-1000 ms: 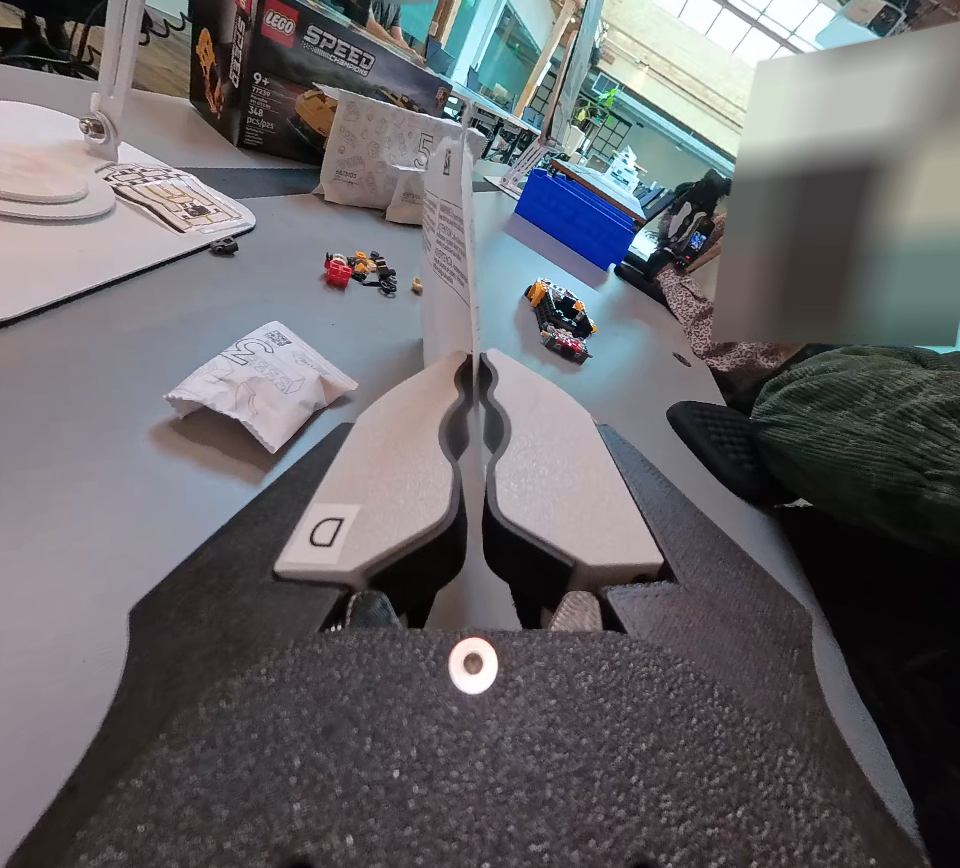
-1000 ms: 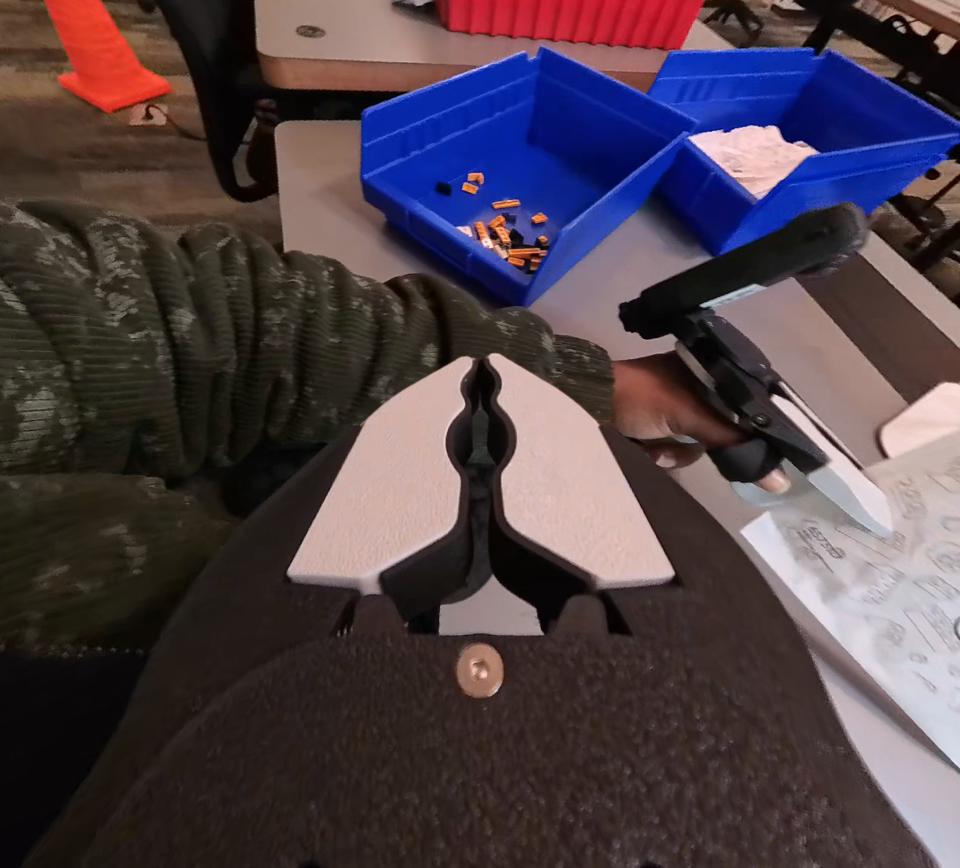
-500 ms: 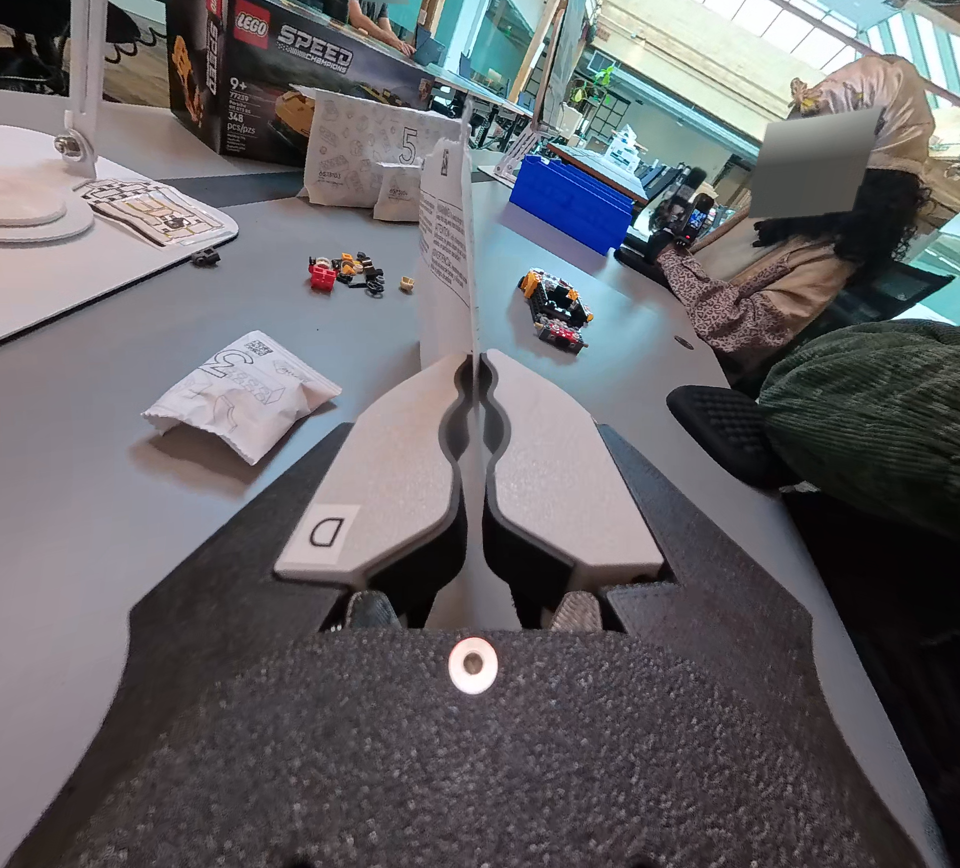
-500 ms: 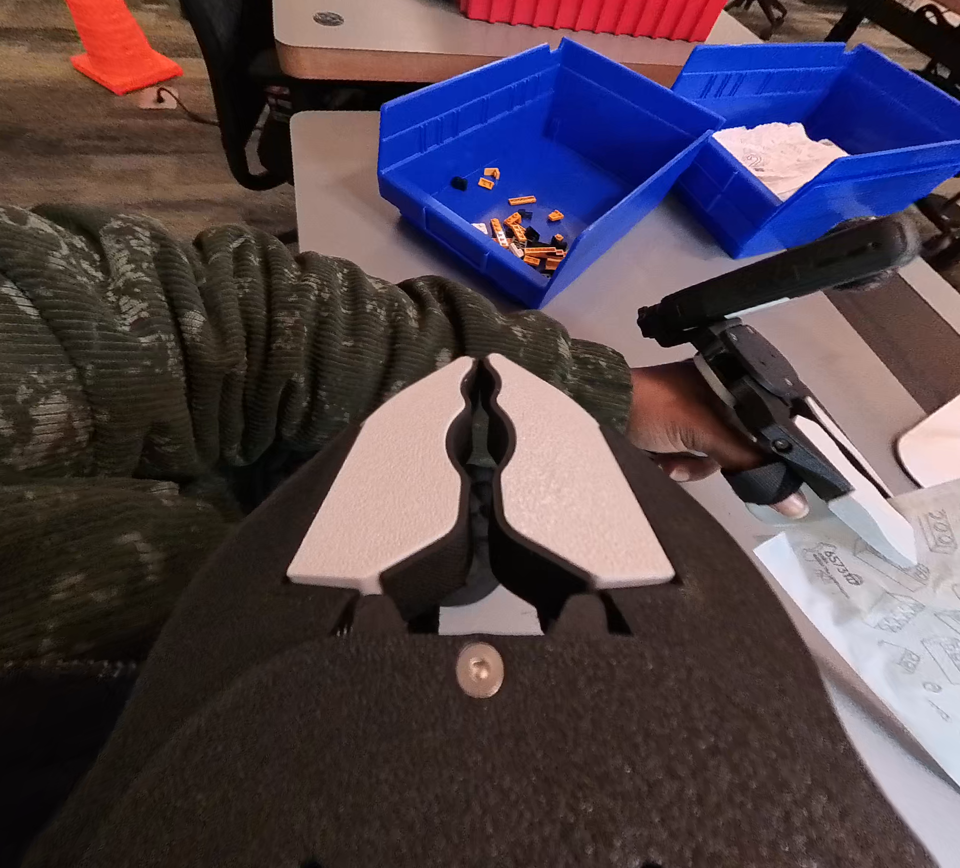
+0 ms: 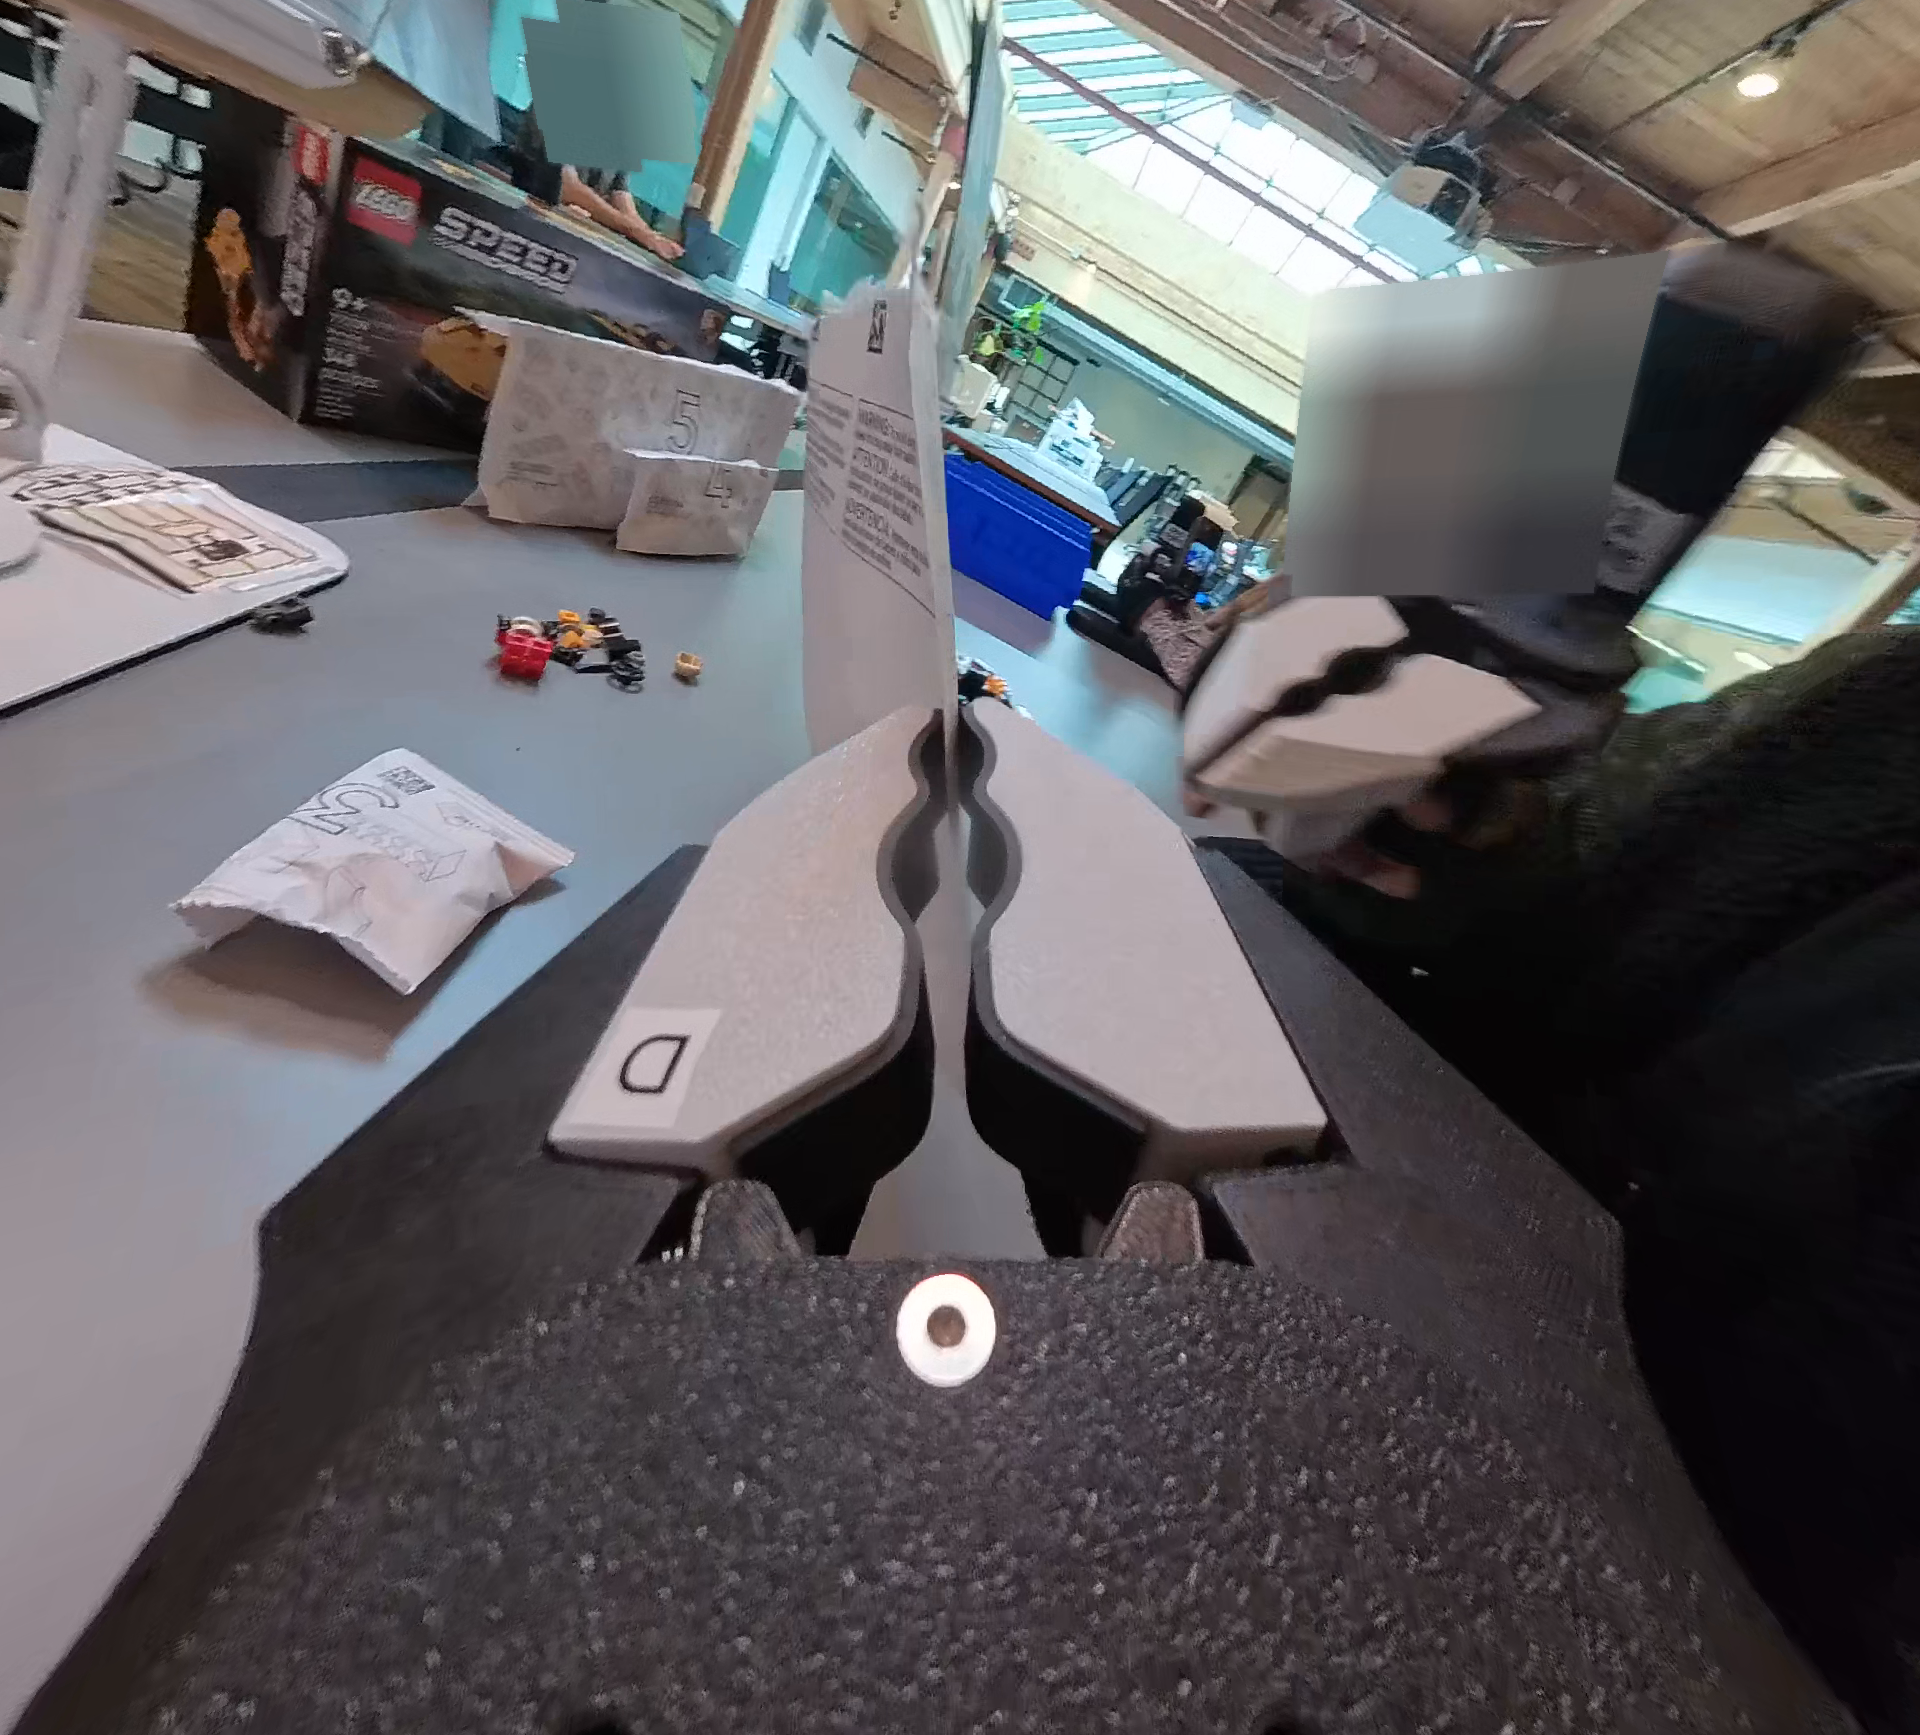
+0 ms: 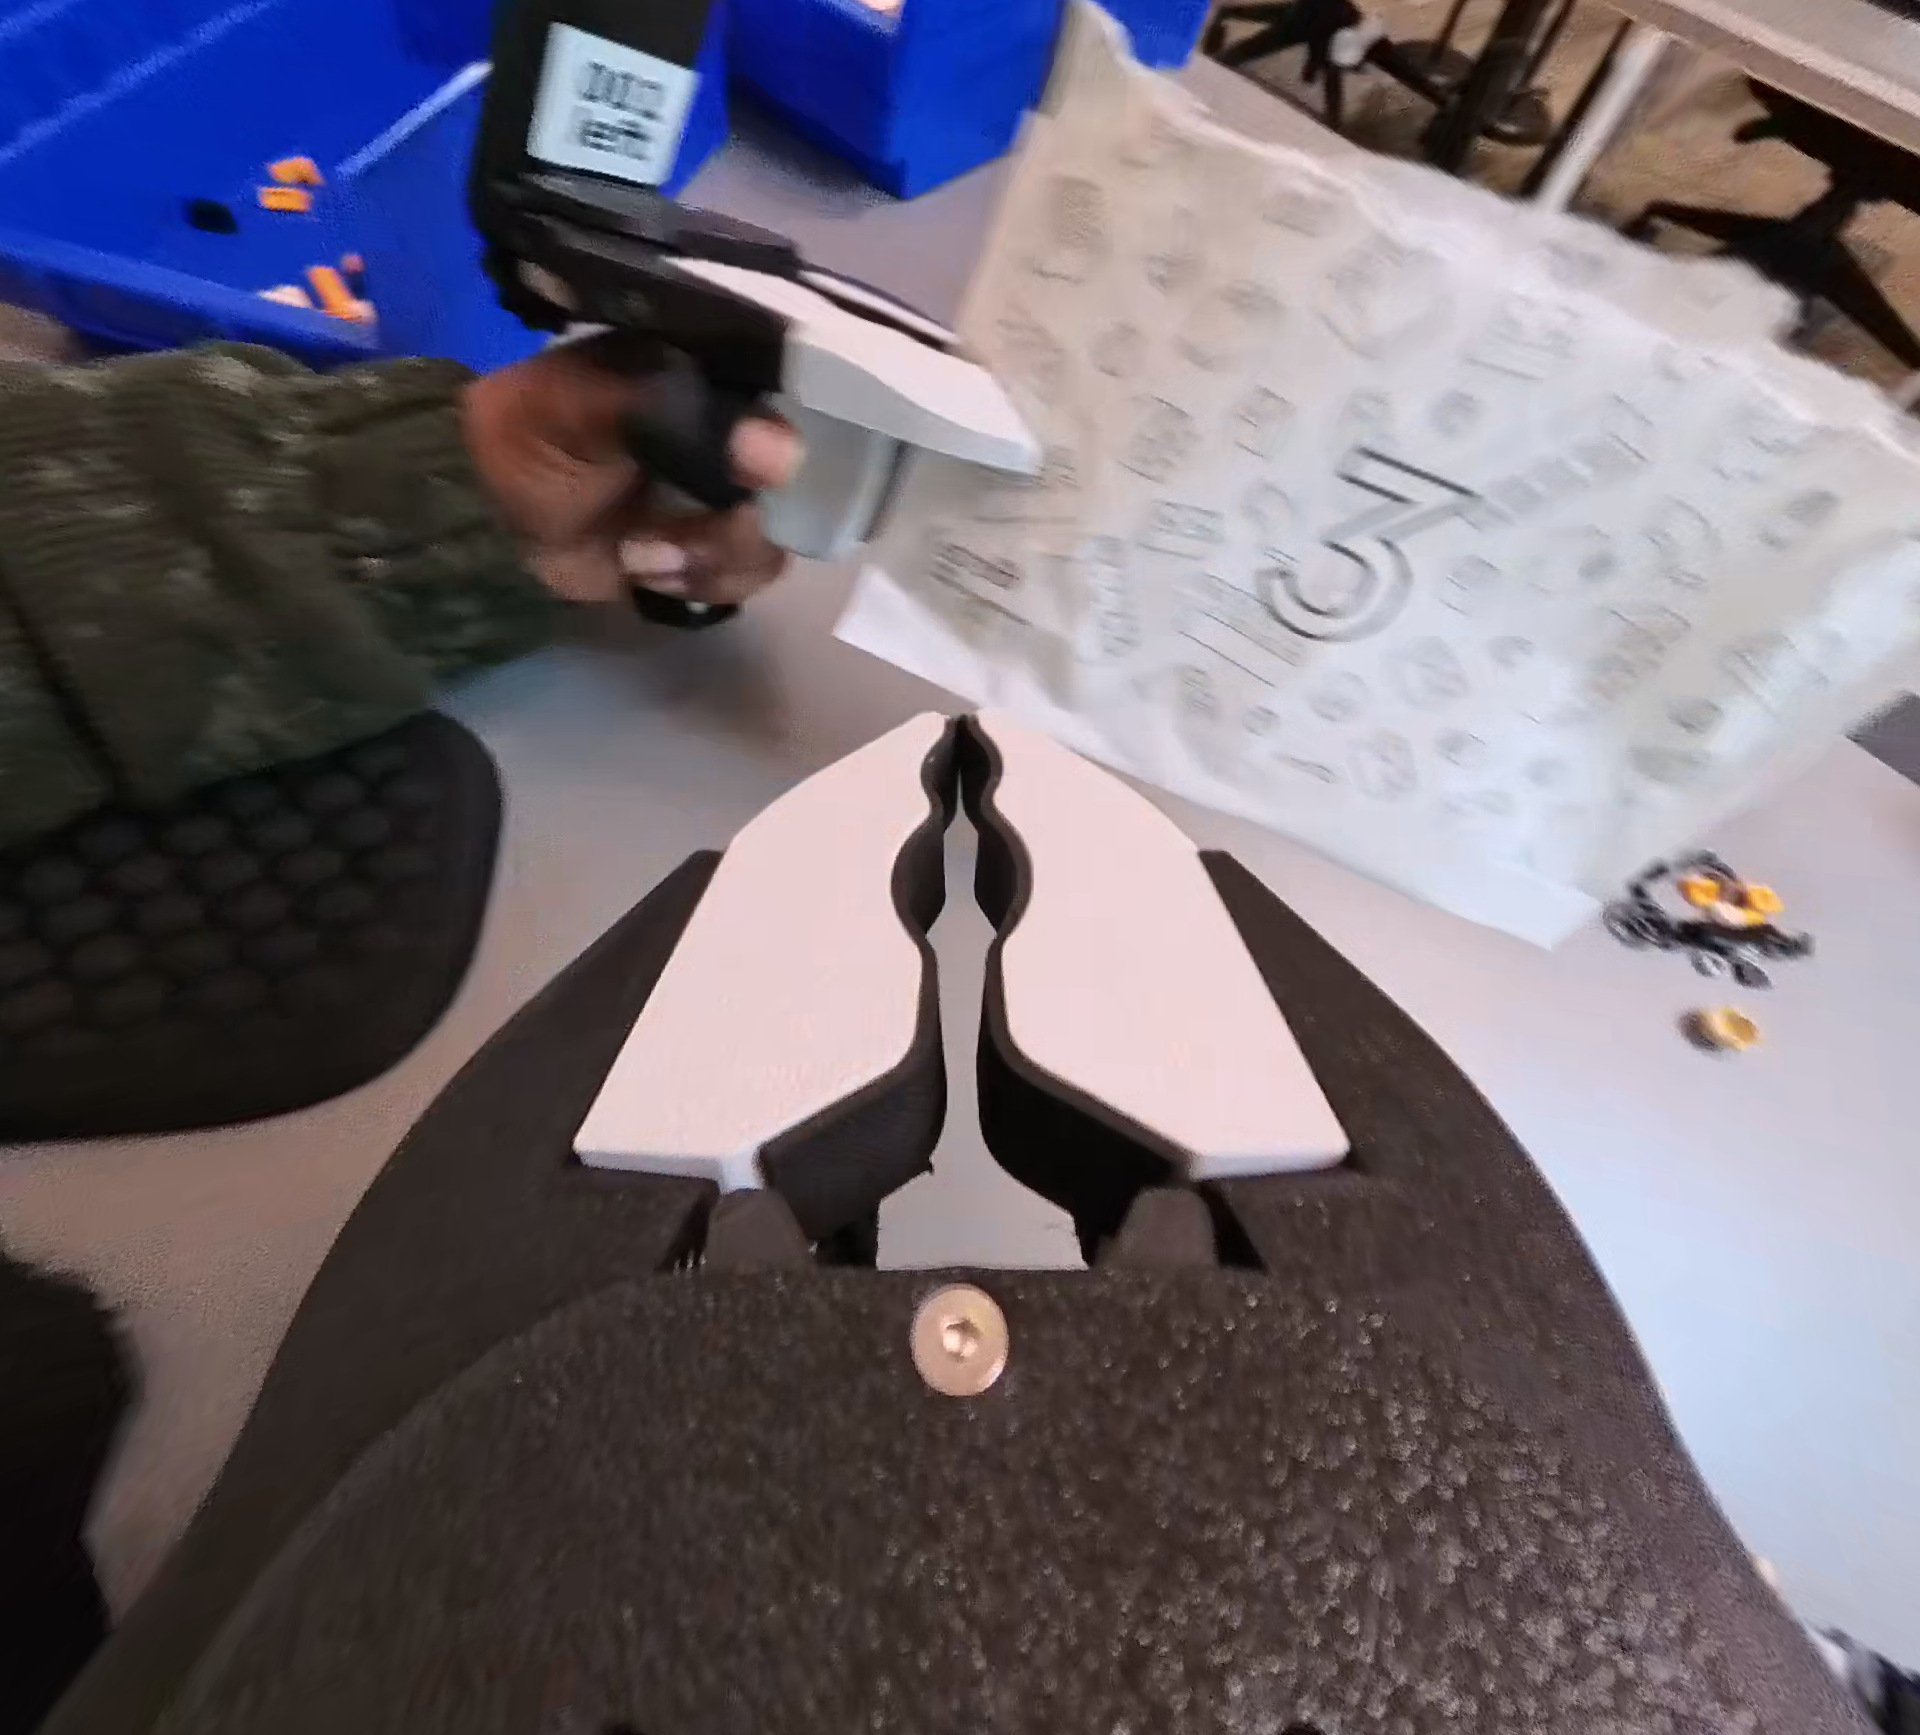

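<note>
My left hand-held gripper [image 5: 948, 729] pinched a white bag [image 5: 873, 480] at 12 o'clock; my right hand-held gripper [image 6: 964, 735] was pressed together, bare.

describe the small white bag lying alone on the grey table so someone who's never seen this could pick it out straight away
Start at the grey table in the left wrist view, left of the left tongs. The crumpled white paper bag lies flat there by itself, nearer the camera than the small heap of toy bricks. Unlike the two white bags standing by the dark box, it lies on its side.

A boxed toy set [image 5: 416, 303] stands at ten o'clock on the grey tabletop [image 5: 623, 781]; blue bins [image 6: 260, 75] sit nearby.
</note>
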Available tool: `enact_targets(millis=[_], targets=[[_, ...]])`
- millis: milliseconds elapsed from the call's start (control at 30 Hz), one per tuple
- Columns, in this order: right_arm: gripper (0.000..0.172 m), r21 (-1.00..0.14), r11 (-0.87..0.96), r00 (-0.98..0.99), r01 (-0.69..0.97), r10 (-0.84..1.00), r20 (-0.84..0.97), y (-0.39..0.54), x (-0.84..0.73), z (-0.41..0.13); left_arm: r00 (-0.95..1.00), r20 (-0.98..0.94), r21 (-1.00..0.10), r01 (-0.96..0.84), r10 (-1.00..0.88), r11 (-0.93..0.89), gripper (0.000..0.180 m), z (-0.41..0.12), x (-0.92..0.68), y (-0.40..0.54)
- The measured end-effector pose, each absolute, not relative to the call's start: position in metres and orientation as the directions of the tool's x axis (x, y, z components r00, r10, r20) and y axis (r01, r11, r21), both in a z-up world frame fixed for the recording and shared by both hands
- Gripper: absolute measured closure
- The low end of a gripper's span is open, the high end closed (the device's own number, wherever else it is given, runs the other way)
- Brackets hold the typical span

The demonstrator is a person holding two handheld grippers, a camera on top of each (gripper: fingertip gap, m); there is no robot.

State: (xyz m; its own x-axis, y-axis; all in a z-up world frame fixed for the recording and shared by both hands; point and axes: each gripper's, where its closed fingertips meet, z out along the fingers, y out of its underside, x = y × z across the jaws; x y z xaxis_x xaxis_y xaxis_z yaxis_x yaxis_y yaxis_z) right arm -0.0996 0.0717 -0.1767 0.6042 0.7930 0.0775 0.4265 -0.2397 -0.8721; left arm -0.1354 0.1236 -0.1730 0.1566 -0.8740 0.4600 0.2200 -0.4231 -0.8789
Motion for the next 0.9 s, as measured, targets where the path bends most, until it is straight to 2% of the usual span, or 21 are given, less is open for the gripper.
enact_targets(millis=[200,233,300,433,533,633,700,767,800,900], targets=[[0.172,-0.894,-0.242,0.683,0.378,0.724,0.093,0.112,-0.039,-0.177,0.014,0.446,-0.872,0.232,-0.895,-0.431,0.180,-0.162,-0.141,0.107],[0.156,-0.895,-0.234,0.677,0.381,0.729,0.097,0.115,-0.032,-0.176,-0.006,0.446,-0.871,0.229,-0.895,-0.435,0.180,-0.162,-0.142,0.104],[0.146,-0.900,-0.211,0.665,0.381,0.739,0.108,0.119,-0.018,-0.174,-0.026,0.442,-0.873,0.215,-0.896,-0.437,0.180,-0.163,-0.142,0.102],[0.105,-0.932,-0.096,0.577,0.350,0.805,0.134,0.117,-0.006,-0.166,-0.058,0.439,-0.875,0.199,-0.897,-0.441,0.180,-0.164,-0.141,0.097],[0.077,-0.949,-0.140,0.460,0.281,0.888,0.005,0.108,-0.009,-0.166,-0.087,0.436,-0.876,0.186,-0.896,-0.444,0.180,-0.166,-0.141,0.094],[0.072,-0.956,-0.207,0.356,0.208,0.926,-0.123,0.105,-0.009,-0.167,-0.120,0.425,-0.883,0.163,-0.897,-0.440,0.180,-0.167,-0.139,0.088],[0.087,-0.955,-0.247,0.290,0.165,0.937,-0.193,0.104,-0.009,-0.168,-0.132,0.412,-0.892,0.142,-0.901,-0.429,0.180,-0.170,-0.138,0.084],[0.133,-0.950,-0.277,0.186,0.142,0.950,-0.250,0.095,-0.010,-0.170,-0.129,0.399,-0.902,0.122,-0.908,-0.414,0.180,-0.173,-0.136,0.082],[0.167,-0.952,-0.272,0.155,0.140,0.956,-0.250,0.092,-0.011,-0.171,-0.121,0.390,-0.908,0.112,-0.913,-0.403,0.180,-0.174,-0.134,0.081],[0.172,-0.975,-0.167,0.148,0.147,0.978,-0.146,0.090,-0.008,-0.168,-0.002,0.309,-0.950,0.057,-0.951,-0.308,0.177,-0.179,-0.133,0.086]])
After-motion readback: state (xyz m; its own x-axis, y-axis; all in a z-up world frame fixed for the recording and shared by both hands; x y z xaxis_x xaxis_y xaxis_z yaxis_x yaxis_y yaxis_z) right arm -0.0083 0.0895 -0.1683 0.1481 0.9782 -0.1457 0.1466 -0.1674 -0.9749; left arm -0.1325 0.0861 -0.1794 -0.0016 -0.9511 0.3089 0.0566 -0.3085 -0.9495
